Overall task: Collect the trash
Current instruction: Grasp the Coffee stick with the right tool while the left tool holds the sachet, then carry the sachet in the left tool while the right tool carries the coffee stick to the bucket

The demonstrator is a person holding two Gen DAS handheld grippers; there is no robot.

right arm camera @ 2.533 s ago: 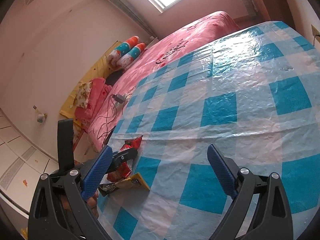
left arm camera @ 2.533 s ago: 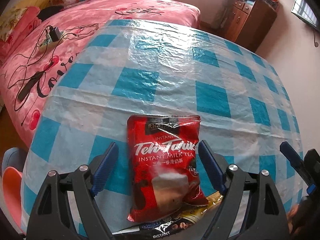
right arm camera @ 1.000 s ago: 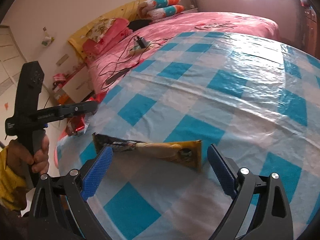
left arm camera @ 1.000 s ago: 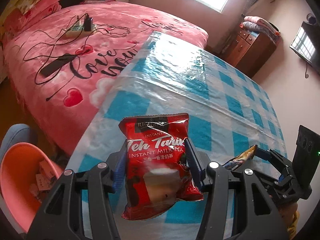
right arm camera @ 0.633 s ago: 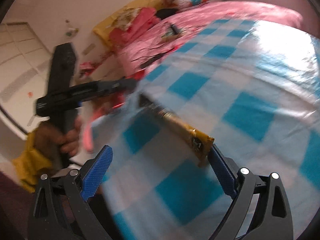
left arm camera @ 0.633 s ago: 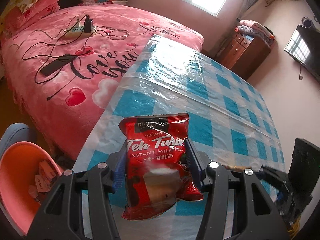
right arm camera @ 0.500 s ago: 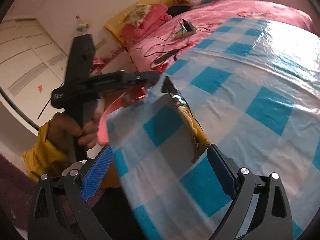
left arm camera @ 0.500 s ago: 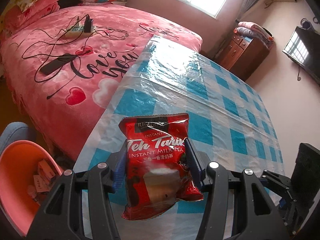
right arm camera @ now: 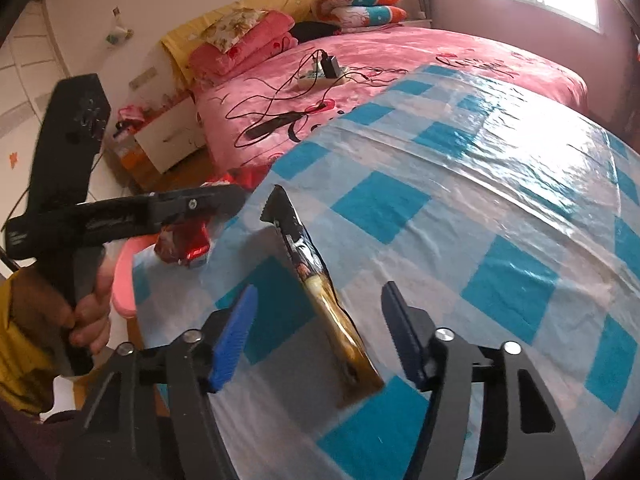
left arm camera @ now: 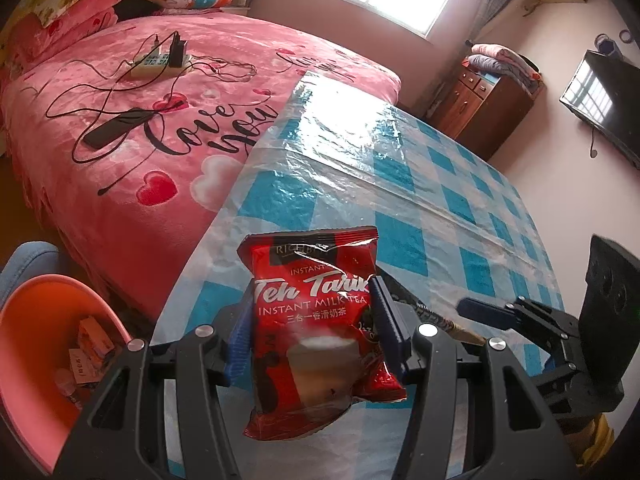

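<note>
Checked-cloth surface [left arm camera: 400, 184] beside pink bed [left arm camera: 140, 120]. Our left tongs [left arm camera: 316, 332] clench the red milk-tea sachet [left arm camera: 316, 320] near the surface's corner, above the orange bin [left arm camera: 36, 320]. Right tongs [right arm camera: 316, 336] have just been closing around the gold sachet [right arm camera: 320, 296] at the near edge; pads not yet touching.

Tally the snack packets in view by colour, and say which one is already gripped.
Red packet, gripped between the left gripper fingers: 1
Yellow-and-black packet, lying between the right gripper fingers, not pinched: 1
Total: 2
</note>
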